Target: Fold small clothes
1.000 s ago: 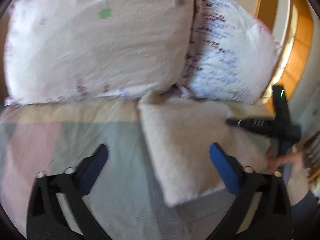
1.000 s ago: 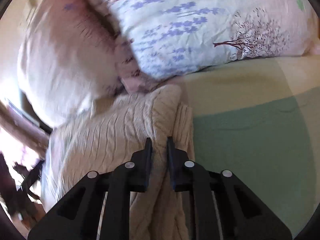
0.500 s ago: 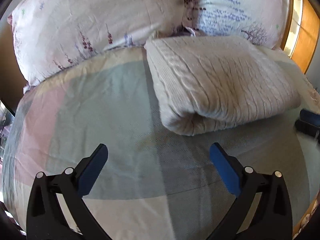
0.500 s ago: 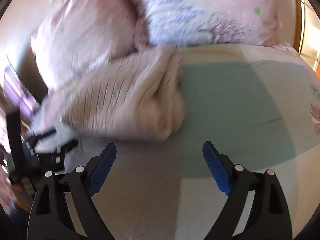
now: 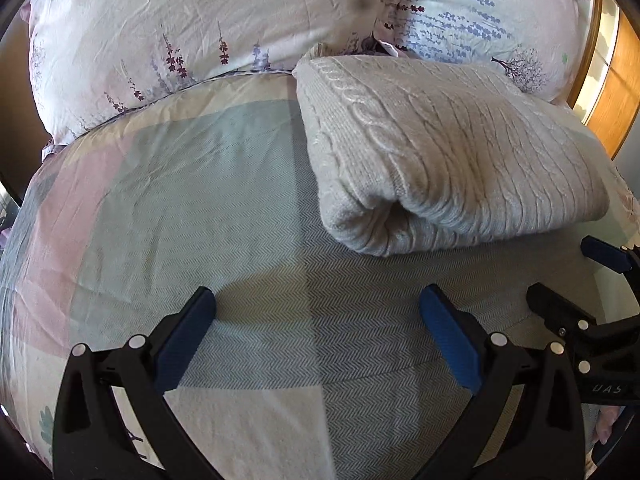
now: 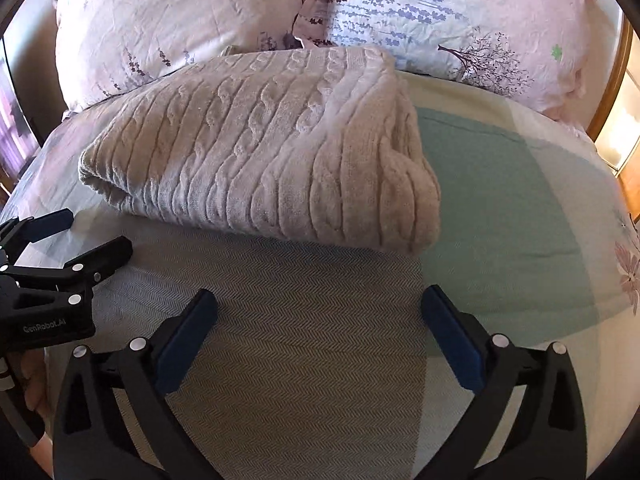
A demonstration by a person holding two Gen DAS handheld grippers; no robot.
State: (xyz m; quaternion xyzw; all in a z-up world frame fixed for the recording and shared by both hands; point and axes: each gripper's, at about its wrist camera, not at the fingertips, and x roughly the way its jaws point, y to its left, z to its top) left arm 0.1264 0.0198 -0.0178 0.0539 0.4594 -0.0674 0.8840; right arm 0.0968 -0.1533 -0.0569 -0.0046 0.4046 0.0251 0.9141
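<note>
Seemingly the sweater (image 5: pixel 448 148) lies folded against the pillows (image 5: pixel 192 32), both the left gripper (image 5: pixel 316 332) and right gripper (image 6: pixel 320 332) gaping empty, so the next move calls for another garment.

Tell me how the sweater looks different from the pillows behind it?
The sweater is plain beige; the pillows are pale with purple flowers. The sweater is knitted in bumpy cables; the pillows are smooth, wrinkled cloth. The sweater lies folded flat; the pillows stand puffed up. Both rest on the bed.
</note>
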